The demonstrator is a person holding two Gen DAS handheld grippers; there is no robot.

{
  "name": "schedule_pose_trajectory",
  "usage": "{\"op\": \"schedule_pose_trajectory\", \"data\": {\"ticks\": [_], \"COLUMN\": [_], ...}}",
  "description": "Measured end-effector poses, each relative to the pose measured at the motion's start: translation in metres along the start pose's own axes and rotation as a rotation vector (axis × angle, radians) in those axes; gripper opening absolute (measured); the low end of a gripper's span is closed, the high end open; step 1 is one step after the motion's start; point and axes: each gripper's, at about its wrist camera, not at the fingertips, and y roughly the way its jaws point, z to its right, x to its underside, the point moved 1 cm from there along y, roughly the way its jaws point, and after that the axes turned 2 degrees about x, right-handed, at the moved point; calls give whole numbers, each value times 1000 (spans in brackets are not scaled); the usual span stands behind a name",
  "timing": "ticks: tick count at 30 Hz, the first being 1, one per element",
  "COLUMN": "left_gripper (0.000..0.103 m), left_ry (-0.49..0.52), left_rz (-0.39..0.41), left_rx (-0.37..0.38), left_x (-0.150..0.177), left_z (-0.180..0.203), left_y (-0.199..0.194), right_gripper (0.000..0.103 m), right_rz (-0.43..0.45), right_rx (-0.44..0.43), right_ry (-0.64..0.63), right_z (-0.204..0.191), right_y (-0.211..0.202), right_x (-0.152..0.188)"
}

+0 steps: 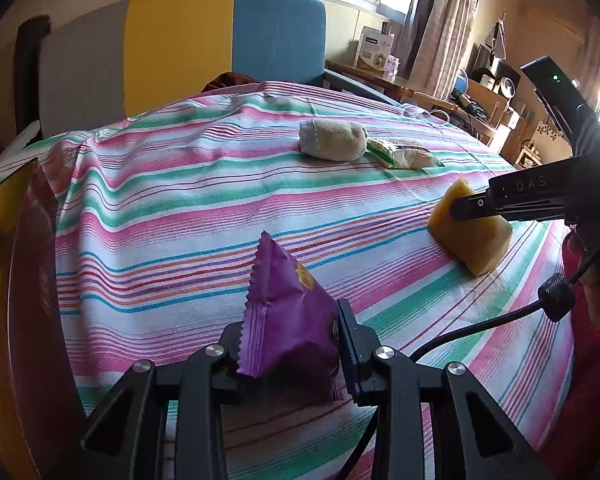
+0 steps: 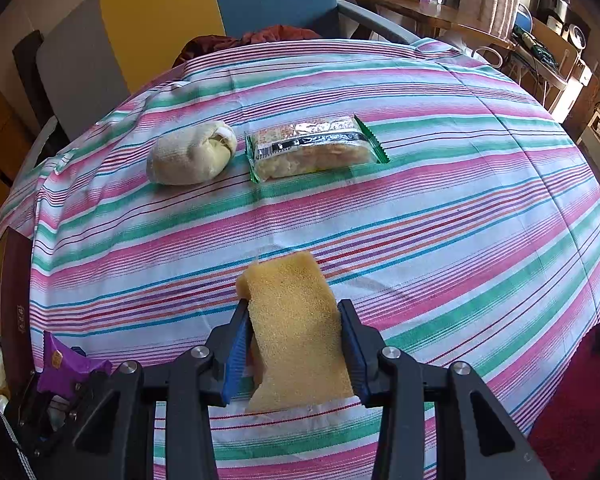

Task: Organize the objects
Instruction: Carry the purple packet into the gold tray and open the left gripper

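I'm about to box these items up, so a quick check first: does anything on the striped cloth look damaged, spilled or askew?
Only the yellow sponge in the right claw: its lower left edge has a ragged bite-shaped notch. The purple snack packet, the rolled sock and the green-edged snack pack look intact, and nothing is spilled.

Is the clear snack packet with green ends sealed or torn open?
Sealed, as far as shows: the snack packet lies flat on the striped cloth with both green crimped ends intact and its contents inside.

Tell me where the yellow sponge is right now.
The yellow sponge is clamped in the right gripper just above the striped cloth, nearer than the snack pack.
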Motion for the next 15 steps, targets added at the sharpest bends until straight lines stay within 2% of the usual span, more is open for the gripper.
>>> {"op": "schedule_pose_trajectory", "data": {"ticks": [6, 12, 15], "left_gripper": [30, 30, 30], "left_ry": [-5, 3, -2], "left_rz": [36, 143, 172], "left_rx": [-32, -59, -89], "left_x": [-7, -23, -25], "left_z": [2, -1, -7], "left_y": [-27, -80, -98], "right_gripper": [42, 42, 42], "right_rz": [4, 8, 10], "right_rx": [-2, 2, 10], "right_ry": [-13, -21, -30], "right_z": [-1, -2, -4], "right_y": [0, 0, -1], "right_x": [-1, -1, -1]}}
